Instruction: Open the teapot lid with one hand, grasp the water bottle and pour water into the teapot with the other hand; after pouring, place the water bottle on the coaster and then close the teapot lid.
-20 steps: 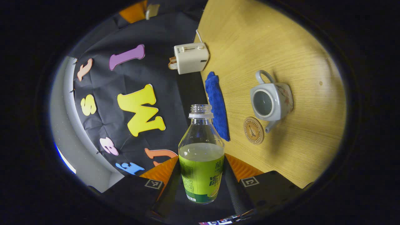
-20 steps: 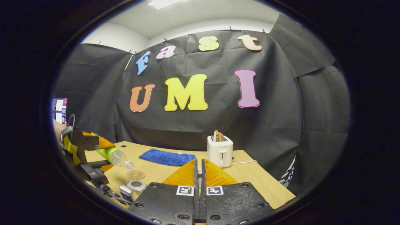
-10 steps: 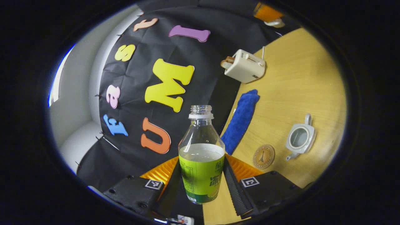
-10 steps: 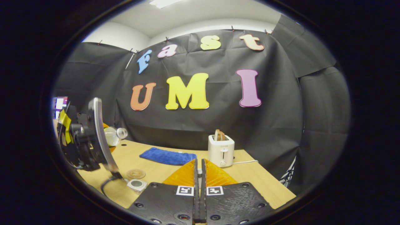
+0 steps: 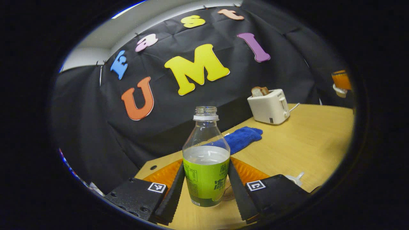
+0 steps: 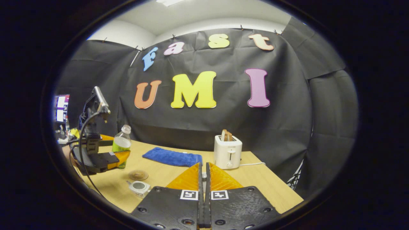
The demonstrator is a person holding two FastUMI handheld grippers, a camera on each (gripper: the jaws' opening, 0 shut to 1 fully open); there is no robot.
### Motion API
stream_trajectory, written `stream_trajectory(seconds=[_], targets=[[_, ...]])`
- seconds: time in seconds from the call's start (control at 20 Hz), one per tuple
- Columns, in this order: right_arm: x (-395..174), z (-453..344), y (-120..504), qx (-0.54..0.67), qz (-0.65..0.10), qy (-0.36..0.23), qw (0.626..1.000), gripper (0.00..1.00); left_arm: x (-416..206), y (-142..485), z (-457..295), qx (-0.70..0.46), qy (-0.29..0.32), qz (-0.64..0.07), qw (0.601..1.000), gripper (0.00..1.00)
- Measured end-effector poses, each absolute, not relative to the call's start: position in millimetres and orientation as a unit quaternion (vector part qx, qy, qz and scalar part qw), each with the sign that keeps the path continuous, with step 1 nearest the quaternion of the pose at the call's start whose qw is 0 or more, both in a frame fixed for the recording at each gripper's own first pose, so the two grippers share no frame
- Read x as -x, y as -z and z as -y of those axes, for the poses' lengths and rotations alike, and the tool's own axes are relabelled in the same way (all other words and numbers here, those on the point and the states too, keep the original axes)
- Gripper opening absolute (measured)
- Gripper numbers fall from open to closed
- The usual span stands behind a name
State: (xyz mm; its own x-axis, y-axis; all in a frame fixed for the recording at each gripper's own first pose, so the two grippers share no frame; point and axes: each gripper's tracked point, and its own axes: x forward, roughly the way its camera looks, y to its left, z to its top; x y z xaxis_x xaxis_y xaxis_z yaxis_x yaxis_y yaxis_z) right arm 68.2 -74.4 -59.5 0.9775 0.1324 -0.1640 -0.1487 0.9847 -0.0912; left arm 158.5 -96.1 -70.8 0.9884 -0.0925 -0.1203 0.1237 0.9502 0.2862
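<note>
In the left gripper view, the left claw (image 5: 206,191) clamps an upright, uncapped bottle (image 5: 206,166), about half full, both fingers pressing its green label. Beyond lie a blue cloth (image 5: 238,139) and a toaster (image 5: 268,107) on the wooden surface (image 5: 313,143).

In the right gripper view, the right claw (image 6: 204,195) is closed, fingers together, though I cannot tell whether it holds anything. At far left the left claw (image 6: 110,159) holds the bottle (image 6: 121,143) above the surface (image 6: 258,182). Near it lie the round coaster (image 6: 138,175) and, closer, the lidless teapot (image 6: 139,186).

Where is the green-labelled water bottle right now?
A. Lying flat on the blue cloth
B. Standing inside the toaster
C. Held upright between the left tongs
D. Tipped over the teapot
C: the water bottle stands upright, gripped between the left tongs, water level and flat.
</note>
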Motion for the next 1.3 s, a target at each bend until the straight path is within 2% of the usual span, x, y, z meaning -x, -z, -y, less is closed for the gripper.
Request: stream_trajectory(seconds=[0.25, 0.4, 0.7, 1.0, 1.15, 1.3], targets=[[-76, 75, 72, 0.054, -0.093, -0.067, 0.992, 0.0, -175, 76, 92, -0.043, 0.061, -0.009, 0.997, 0.77], [-81, 75, 81, 0.053, -0.105, -0.064, 0.991, 0.0, -189, 86, 97, 0.003, 0.065, -0.007, 0.998, 0.77], [-85, 66, 95, 0.062, -0.118, -0.067, 0.989, 0.0, -207, 101, 83, 0.023, 0.045, -0.02, 0.999, 0.77], [-84, 53, 100, 0.08, -0.123, -0.077, 0.986, 0.0, -202, 105, 88, 0.022, 0.068, -0.023, 0.997, 0.79], [-82, 47, 100, 0.086, -0.122, -0.084, 0.985, 0.0, -197, 103, 90, 0.021, 0.077, -0.026, 0.996, 0.82], [-81, 43, 101, 0.09, -0.121, -0.087, 0.985, 0.0, -191, 94, 91, 0.021, 0.081, -0.02, 0.996, 0.95]])
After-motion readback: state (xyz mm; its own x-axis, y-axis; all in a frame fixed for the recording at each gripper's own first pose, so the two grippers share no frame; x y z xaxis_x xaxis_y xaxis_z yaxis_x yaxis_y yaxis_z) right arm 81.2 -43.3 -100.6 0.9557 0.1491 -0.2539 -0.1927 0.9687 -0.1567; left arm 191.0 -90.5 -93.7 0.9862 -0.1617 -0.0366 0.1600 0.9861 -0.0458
